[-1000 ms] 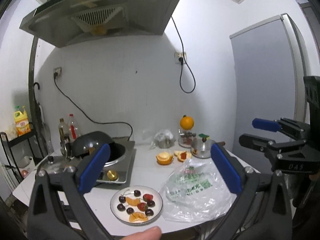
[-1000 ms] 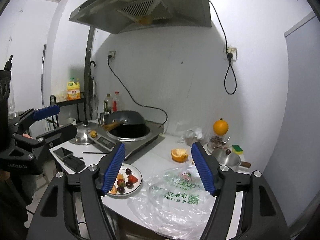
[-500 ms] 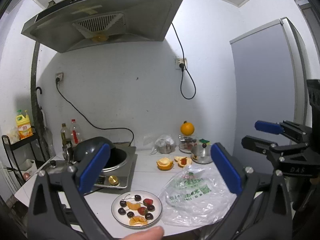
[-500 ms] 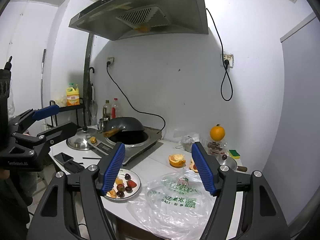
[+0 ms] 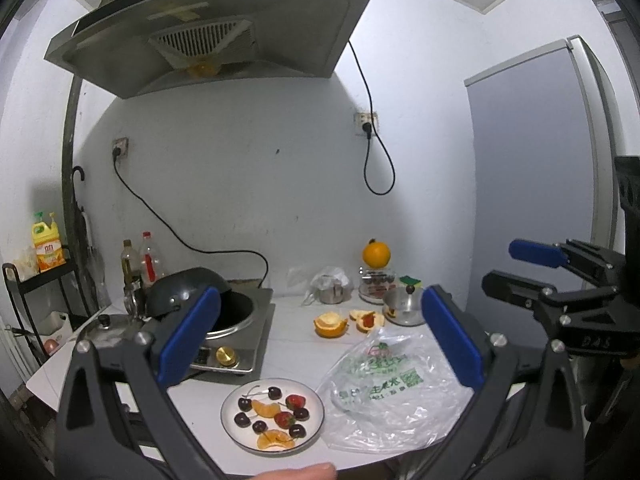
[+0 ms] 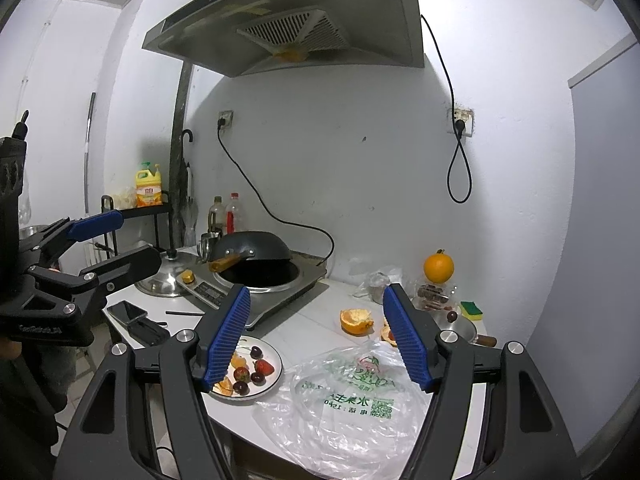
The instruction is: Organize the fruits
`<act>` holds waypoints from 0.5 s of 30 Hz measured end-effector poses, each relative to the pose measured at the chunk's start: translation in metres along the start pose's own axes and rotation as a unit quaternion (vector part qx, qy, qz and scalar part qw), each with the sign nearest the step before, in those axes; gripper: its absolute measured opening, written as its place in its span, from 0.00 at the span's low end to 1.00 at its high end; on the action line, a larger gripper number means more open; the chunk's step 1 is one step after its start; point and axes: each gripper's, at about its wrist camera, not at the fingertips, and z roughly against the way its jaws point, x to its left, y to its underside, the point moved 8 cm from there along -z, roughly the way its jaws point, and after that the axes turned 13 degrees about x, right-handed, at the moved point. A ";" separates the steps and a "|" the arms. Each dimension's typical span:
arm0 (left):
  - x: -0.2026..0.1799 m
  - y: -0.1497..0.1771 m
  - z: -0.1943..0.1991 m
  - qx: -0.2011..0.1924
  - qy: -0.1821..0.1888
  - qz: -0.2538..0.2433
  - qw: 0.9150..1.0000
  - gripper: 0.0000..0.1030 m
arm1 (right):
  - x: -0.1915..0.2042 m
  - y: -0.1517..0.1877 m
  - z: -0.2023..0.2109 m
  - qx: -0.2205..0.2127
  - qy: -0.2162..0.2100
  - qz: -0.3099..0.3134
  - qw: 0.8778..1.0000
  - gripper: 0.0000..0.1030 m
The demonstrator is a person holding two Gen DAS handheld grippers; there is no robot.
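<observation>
Plate of fruit: near the counter's front edge, well ahead of and below my fingers, touched by neither gripper.

On it I count six cherries, two strawberries, two orange segments.

Just right of it: one clear bag, lying flat.

Behind, near the wall: two peel pieces, one whole orange on a jar.

Left gripper: fingers wide, nothing between them. Right gripper: fingers wide, likewise empty.

Left of the plate: one cooker with one wok tilted on it.
</observation>
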 end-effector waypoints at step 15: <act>0.000 0.005 -0.009 0.002 0.001 0.001 1.000 0.99 | -0.004 0.003 -0.009 0.007 0.002 -0.006 1.000 0.70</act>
